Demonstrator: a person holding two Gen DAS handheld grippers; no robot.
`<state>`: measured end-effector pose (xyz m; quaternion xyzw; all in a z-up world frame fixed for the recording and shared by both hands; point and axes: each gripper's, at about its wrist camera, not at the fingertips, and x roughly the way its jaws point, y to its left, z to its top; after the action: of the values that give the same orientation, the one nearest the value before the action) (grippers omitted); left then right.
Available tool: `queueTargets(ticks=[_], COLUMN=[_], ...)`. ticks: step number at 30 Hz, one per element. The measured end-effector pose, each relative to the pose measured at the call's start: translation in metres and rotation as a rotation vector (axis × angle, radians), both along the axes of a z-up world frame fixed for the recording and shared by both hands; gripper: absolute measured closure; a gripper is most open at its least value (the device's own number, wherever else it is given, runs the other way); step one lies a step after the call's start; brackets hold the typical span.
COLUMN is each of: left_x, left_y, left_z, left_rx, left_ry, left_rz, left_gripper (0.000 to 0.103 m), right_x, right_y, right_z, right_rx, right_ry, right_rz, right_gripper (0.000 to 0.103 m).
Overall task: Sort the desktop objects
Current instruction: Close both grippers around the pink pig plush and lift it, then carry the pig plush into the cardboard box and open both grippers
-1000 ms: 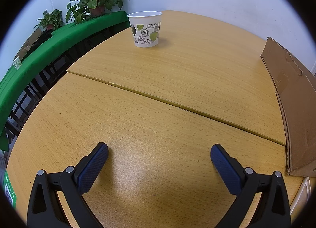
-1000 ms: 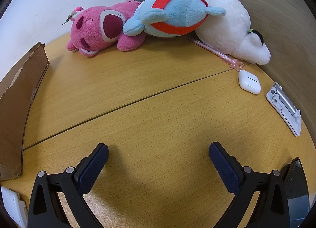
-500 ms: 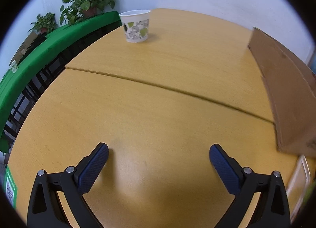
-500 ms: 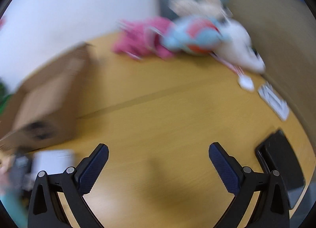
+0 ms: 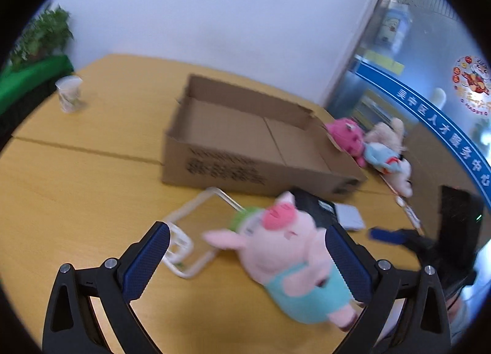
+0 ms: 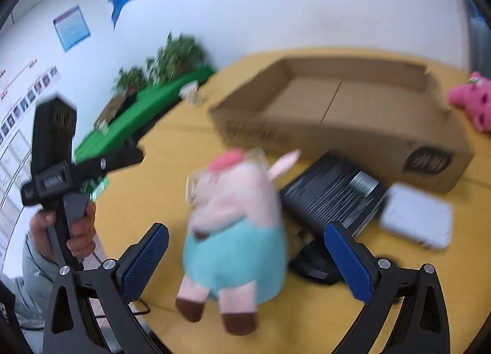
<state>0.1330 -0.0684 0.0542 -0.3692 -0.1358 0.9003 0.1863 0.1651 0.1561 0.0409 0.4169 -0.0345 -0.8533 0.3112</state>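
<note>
A pink plush pig in teal shorts [image 5: 294, 265] lies on the wooden table; it also shows in the right wrist view [image 6: 236, 231]. My left gripper [image 5: 245, 262] is open, the pig beside its right finger. My right gripper [image 6: 245, 259] is open with the pig between its fingers, not touching. An open, empty cardboard box [image 5: 254, 151] stands behind the pig, also in the right wrist view [image 6: 346, 117]. The other gripper's blue tip [image 5: 386, 236] shows at the right.
A white wire frame [image 5: 190, 231] lies in front of the box. A black flat case [image 6: 331, 194] and a white pad [image 6: 417, 219] lie beside the pig. Plush toys [image 5: 368, 145] are piled at the far right. A paper cup [image 5: 69, 93] stands far left.
Both grippers have swung and risen: the left view turned right from the cup to the box and pig; the right view turned left from the plush pile to the pig. Both stayed open.
</note>
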Motion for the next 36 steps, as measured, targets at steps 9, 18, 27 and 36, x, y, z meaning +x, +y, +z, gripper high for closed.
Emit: queueTargets(ticks=[9, 18, 27, 36], left_x=[-0.034, -0.025, -0.02, -0.058], left_y=[0.037, 0.045, 0.055, 0.062], left_z=[-0.062, -0.073, -0.026, 0.091], left_rx=[0.188, 0.185, 0.107, 0.052], left_ry=[-0.24, -0.241, -0.129, 0.15], left_rz=[-0.149, -0.178, -0.178, -0.229], left_gripper=[0.003, 0.022, 0.036, 0.036], right_x=[0.01, 0.002, 0.001, -0.034], right_y=[-0.032, -0.036, -0.041, -0.037], right_z=[-0.043, -0.054, -0.022, 0.086], right_rx=[0.025, 0.073, 0.053, 0.035], right_ry=[-0.119, -0.097, -0.01, 0.227], right_rz=[0.039, 0.025, 0.034, -0.008], right_gripper=[0.0, 0.01, 0.021, 0.022])
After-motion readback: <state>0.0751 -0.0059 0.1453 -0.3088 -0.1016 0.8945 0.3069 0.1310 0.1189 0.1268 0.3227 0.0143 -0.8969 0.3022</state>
